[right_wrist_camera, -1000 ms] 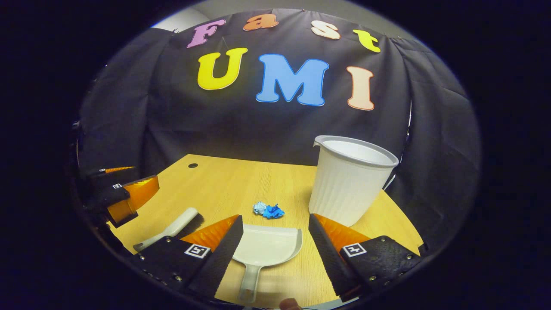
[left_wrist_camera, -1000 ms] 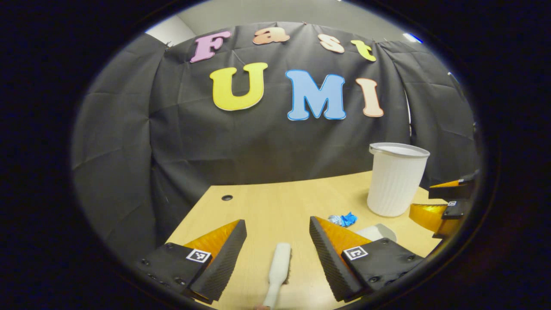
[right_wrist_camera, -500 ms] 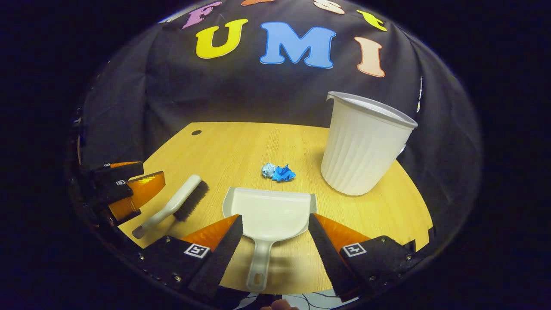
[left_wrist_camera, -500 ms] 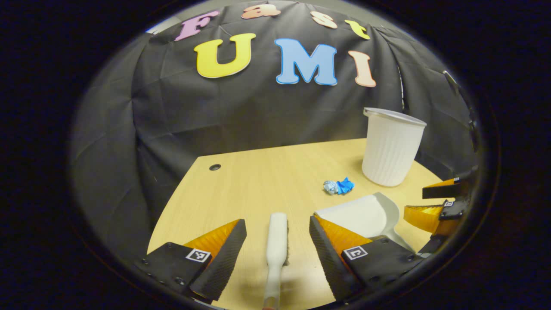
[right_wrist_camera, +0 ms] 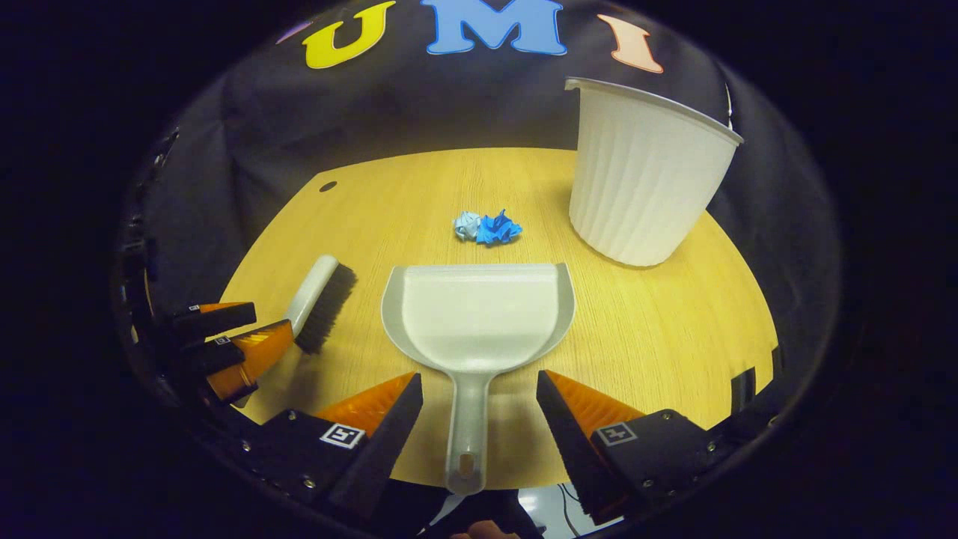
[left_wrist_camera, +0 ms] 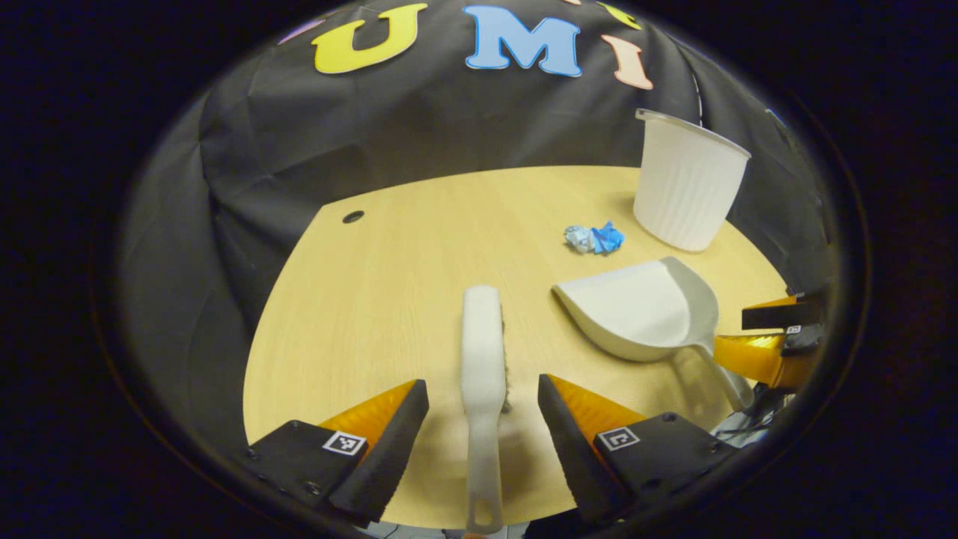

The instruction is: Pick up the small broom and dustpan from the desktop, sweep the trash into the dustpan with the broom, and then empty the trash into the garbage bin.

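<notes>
The left hand-held gripper [left_wrist_camera: 483,404] was spread wide, its fingers either side of the small broom [left_wrist_camera: 482,352] without touching it; the broom lay flat on the desk [left_wrist_camera: 389,284], handle toward the camera. The right hand-held gripper [right_wrist_camera: 479,408] was likewise released, straddling the handle of the dustpan [right_wrist_camera: 479,314], which rested on the desk just right of the broom. Beyond the pan's front edge lay the crumpled blue trash [right_wrist_camera: 486,226], and to its right stood the white garbage bin [right_wrist_camera: 644,172], upright.

Smooth plastic dustpan [right_wrist_camera: 479,314] and ribbed plastic bin [right_wrist_camera: 647,172] on matt wood-grain desktop [right_wrist_camera: 658,329].
</notes>
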